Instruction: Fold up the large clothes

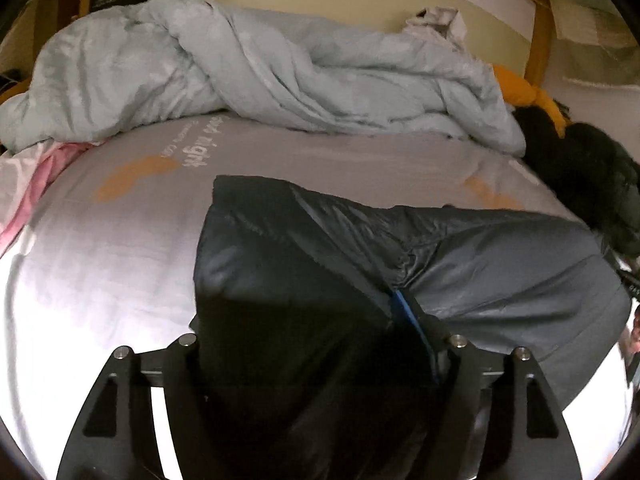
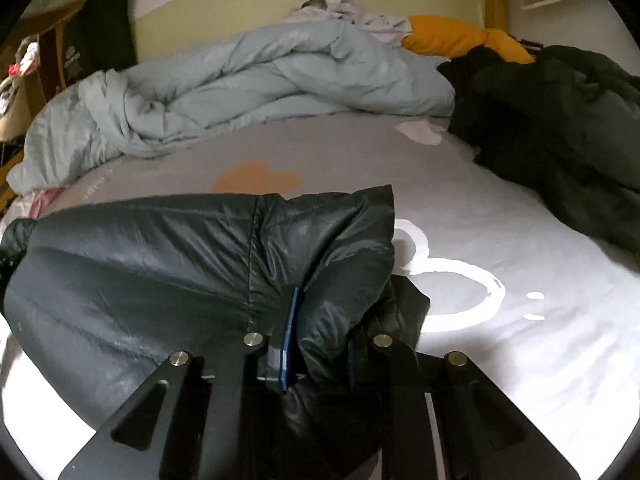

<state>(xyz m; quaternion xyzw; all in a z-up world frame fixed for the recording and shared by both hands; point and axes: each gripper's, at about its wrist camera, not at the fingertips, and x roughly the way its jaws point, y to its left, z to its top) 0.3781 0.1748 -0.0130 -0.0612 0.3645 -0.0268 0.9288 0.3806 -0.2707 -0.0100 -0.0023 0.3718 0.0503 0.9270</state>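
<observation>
A dark grey puffer jacket [image 1: 500, 264] lies across the near part of the bed's grey sheet [image 1: 120, 240]. My left gripper [image 1: 320, 344] is shut on a bunch of its dark fabric, which fills the space between the fingers; one blue pad [image 1: 412, 320] shows at the right. In the right wrist view the same jacket [image 2: 140, 264] stretches to the left. My right gripper [image 2: 320, 340] is shut on its right end, with a blue pad [image 2: 290, 336] pressed against the fabric.
A crumpled pale blue duvet [image 1: 240, 68] lies along the far side of the bed. A black coat [image 2: 560, 128] and an orange garment [image 2: 452, 36] are heaped at the far right. Pink cloth [image 1: 36, 184] lies at the left edge.
</observation>
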